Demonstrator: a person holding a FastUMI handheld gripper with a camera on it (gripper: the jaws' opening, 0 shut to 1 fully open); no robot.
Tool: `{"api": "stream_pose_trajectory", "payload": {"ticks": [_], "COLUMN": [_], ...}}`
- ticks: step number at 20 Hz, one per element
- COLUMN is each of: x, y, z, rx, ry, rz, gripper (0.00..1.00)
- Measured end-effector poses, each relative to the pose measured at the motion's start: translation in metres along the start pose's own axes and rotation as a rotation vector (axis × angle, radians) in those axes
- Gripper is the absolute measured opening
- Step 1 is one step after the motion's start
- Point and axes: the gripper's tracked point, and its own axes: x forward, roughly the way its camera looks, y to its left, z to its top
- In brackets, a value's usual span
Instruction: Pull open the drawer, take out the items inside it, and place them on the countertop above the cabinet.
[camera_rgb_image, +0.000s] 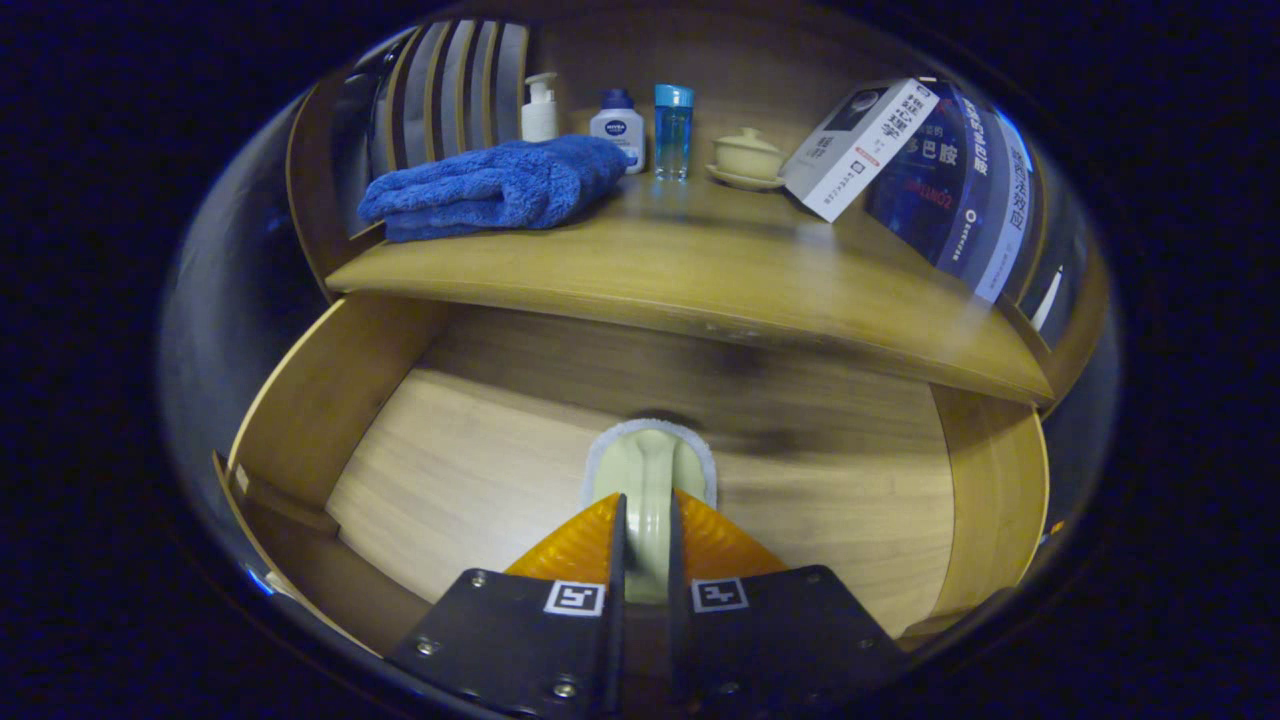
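The gripper (647, 535) was nearly closed, both orange fingers (575, 545) pressed against the handle of a pale green brush (648, 470); the brush sat inside the open drawer (300, 400), its white-edged head just beyond the fingertips over the drawer floor. On the countertop (700, 270) above stood a folded blue towel (495, 185), a white pump bottle (540, 108), a white bottle (617, 125), a clear blue bottle (673, 130), a lidded cup (748, 158) and leaning books (860, 145).
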Motion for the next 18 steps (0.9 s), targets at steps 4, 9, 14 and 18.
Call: {"api": "stream_pose_trajectory", "payload": {"ticks": [4,9,14,18], "x": [-0.001,-0.002,-0.011,-0.024], "y": [0.001,0.005,0.013,0.024], "z": [0.0,0.005,0.022,0.027], "rx": [0.01,0.013,0.006,-0.014], "ry": [-0.001,-0.032,-0.141,-0.2], "rz": [0.005,0.027,0.08,0.156], "gripper": [0.18,0.18,0.17,0.17]}}
